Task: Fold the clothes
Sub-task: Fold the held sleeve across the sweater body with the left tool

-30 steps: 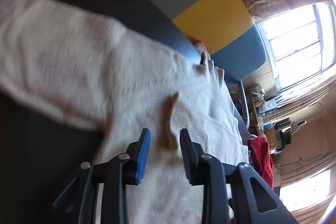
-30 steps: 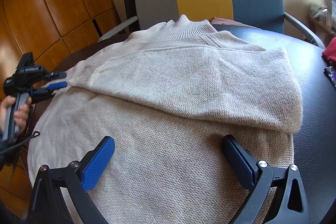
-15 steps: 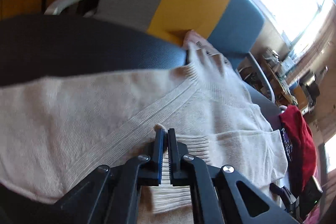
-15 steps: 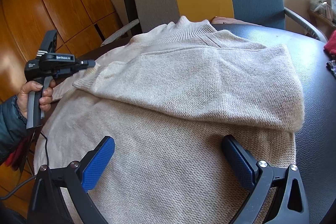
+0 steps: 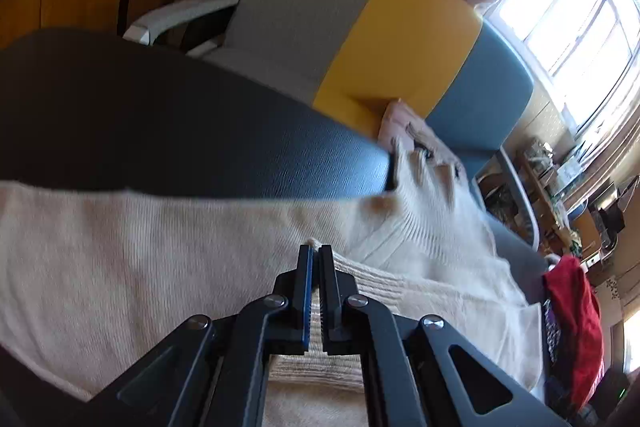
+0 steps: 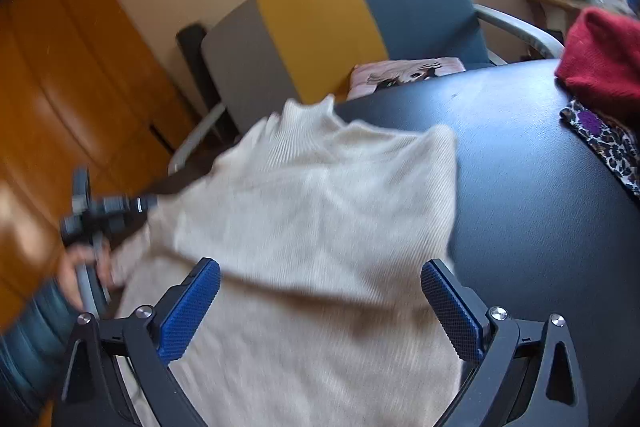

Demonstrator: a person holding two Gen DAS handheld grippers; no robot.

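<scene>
The left gripper point(image 5: 316, 259) is pinched tight on the ribbed cuff of the soft cream sweater point(image 6: 312, 211), the right gripper point(image 6: 320, 307) hangs wide open and empty above it, and the sweater lies folded over itself on the dark table point(image 6: 520, 163) before the chair point(image 6: 360, 11).

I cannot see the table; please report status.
Left gripper shut on sweater cuff. Right gripper open above sweater. Red garment aside, clear.
</scene>
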